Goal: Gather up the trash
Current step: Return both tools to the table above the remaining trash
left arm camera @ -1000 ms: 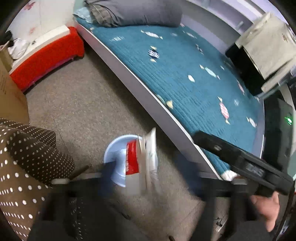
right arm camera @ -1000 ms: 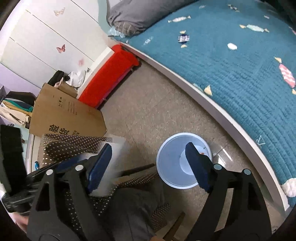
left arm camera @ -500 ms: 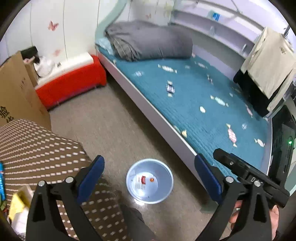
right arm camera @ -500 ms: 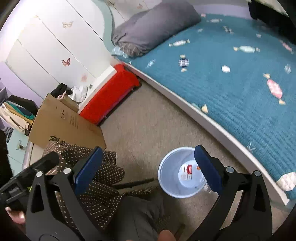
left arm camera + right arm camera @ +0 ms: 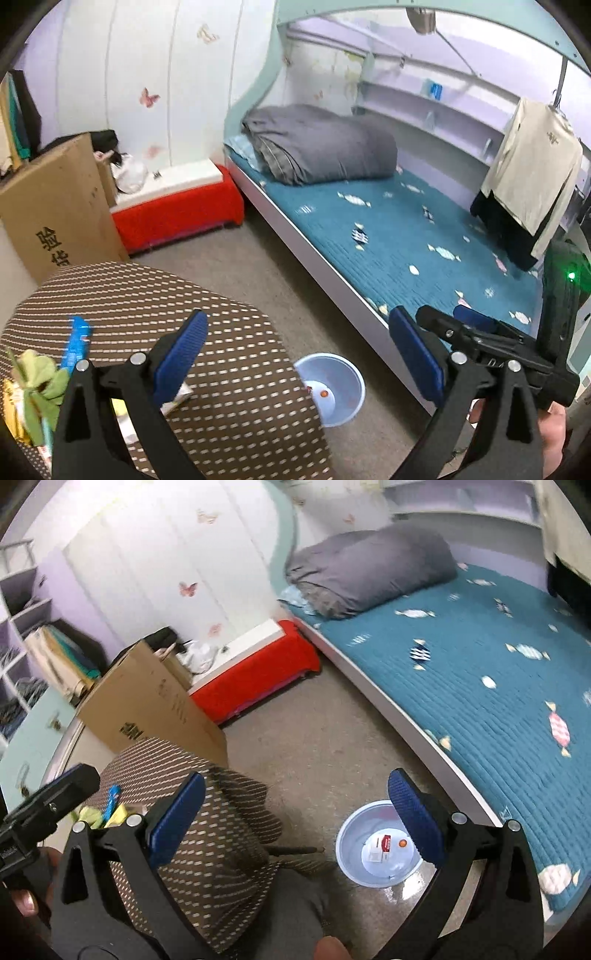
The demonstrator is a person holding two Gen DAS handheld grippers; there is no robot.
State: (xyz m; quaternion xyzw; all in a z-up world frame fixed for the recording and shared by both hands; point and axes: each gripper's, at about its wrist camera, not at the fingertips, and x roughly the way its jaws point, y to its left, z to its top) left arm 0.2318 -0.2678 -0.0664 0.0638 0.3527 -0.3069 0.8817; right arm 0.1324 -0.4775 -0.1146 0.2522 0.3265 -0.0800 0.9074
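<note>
A pale blue bin stands on the floor beside the bed; in the right wrist view it holds a red-and-white carton and a small orange bit. My left gripper is open and empty, high above the brown dotted table. Trash lies at the table's left: a blue wrapper, green crumpled paper and yellow packets. My right gripper is open and empty, above the floor between the table and the bin.
A bed with a teal cover and grey folded duvet runs along the right. A red bench and a cardboard box stand by the wall. Clothes hang at the far right.
The left gripper let the red-and-white carton drop into the bin and opened. Both grippers then rose and tilted up, bringing the table top and its trash into view.
</note>
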